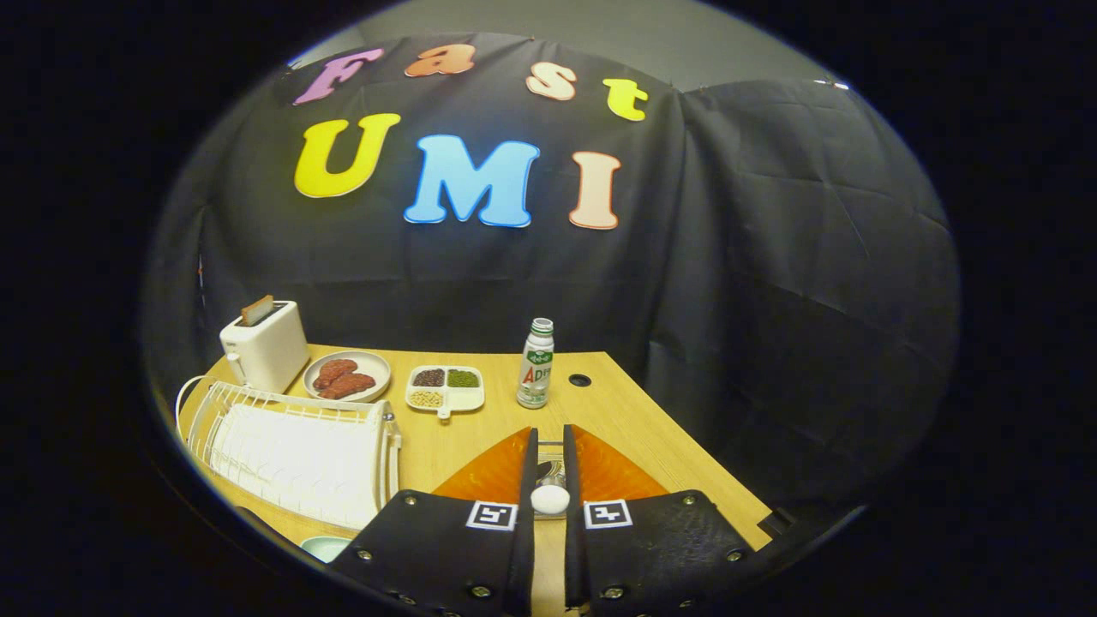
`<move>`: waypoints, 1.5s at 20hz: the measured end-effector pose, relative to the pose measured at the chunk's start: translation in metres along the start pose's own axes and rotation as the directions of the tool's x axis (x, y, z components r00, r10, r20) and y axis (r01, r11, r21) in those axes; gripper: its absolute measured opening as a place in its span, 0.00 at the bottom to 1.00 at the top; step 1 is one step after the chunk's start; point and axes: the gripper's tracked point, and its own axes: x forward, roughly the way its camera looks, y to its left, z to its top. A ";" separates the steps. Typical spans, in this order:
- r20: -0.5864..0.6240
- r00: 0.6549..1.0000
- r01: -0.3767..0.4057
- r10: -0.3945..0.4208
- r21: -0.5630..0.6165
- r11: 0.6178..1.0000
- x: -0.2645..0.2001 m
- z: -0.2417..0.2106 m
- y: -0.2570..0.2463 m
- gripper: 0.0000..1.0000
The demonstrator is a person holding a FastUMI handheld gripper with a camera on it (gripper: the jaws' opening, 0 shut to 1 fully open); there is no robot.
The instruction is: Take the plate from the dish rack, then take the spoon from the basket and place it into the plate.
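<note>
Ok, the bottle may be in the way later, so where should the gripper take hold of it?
Grip the bottle around its mid body, below the cap, coming in level from the gripper's side. It stands upright and free, apart from the divided dish beside it. The gripper has its fingers close around a white-ended thing, probably the spoon; whether they press on it is unclear.

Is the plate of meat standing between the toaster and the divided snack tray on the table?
Yes: the plate of meat stands on the table, with the toaster on one side and the divided snack tray on the other.
</note>
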 end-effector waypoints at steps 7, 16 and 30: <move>-0.038 0.961 -0.274 0.273 -0.044 0.961 -0.082 -0.029 0.102 0.14; -0.182 0.863 -0.491 0.471 -0.084 0.867 -0.133 -0.099 0.187 0.14; -0.280 0.760 -0.626 0.586 -0.076 0.776 -0.107 -0.132 0.201 0.18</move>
